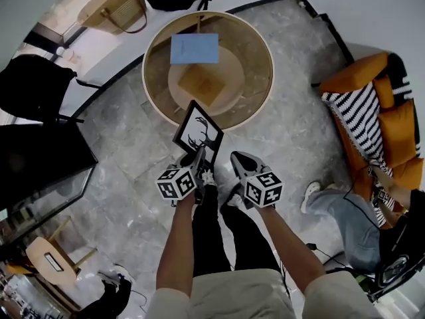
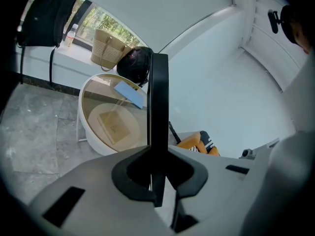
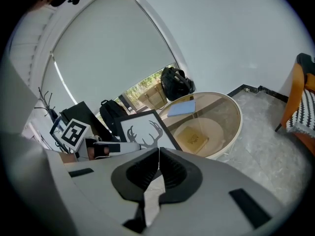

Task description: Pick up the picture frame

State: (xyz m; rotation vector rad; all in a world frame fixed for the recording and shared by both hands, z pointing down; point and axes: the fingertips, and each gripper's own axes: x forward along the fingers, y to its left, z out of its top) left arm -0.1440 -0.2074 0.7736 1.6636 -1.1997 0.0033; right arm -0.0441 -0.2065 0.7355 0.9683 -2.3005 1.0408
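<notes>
The picture frame [image 1: 198, 133], black-edged with a deer-antler print, hangs in the air in front of the round table [image 1: 154, 52]. My left gripper [image 1: 200, 157] is shut on its lower edge. In the left gripper view the frame [image 2: 158, 107] stands edge-on as a dark bar pinched between the jaws of the left gripper [image 2: 157, 171]. My right gripper [image 1: 236, 158] is just right of the frame, apart from it. Its jaws [image 3: 159, 156] are shut with nothing between them, and the frame [image 3: 145, 131] shows beyond them to the left.
The glass-topped table carries a blue book [image 1: 194, 48], with a tan book [image 1: 202, 82] on its lower shelf. An orange armchair [image 1: 388, 121] with a striped cushion and a seated person [image 1: 345, 211] are at the right. A black cabinet [image 1: 33, 151] stands left, bags [image 1: 116, 8] behind the table.
</notes>
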